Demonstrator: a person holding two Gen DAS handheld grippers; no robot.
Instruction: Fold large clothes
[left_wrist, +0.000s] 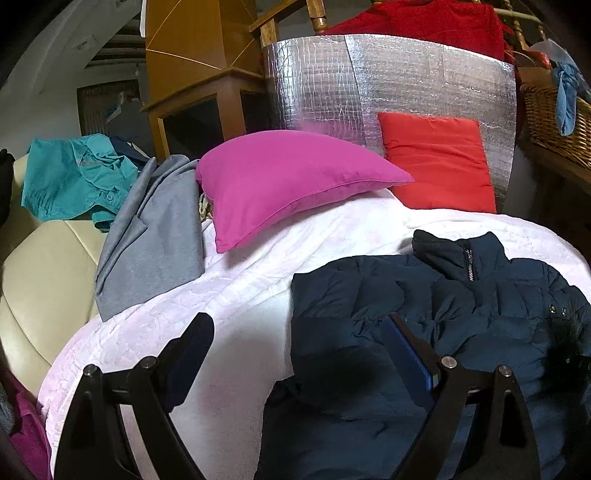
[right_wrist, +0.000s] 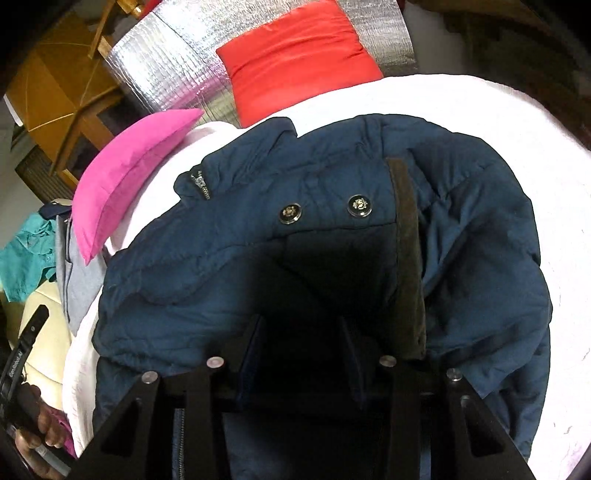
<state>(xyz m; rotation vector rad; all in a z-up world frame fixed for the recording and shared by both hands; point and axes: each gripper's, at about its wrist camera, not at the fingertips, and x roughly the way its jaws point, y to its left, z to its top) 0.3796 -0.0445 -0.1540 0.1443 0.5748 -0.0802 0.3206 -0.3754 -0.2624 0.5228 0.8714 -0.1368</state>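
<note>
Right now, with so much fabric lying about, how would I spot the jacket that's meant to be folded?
Find the bed's white blanket, with a pink pillow and a red pillow at its head. The navy puffer jacket lies spread near the foot. Unlike the flat grey garment at the blanket's edge, it is quilted, with a zipped collar and two round snap buttons.

One navy quilted puffer jacket (left_wrist: 443, 295) with two round metal snap buttons (right_wrist: 357, 204), two cushions, one magenta (left_wrist: 288, 177) and one red (left_wrist: 439, 162), one grey folded garment (left_wrist: 155, 236), one teal button-up shirt (left_wrist: 74, 177), one white textured blanket (left_wrist: 240, 295), one woven wicker basket (left_wrist: 550, 122), two black two-finger grippers (left_wrist: 299, 350)
</note>
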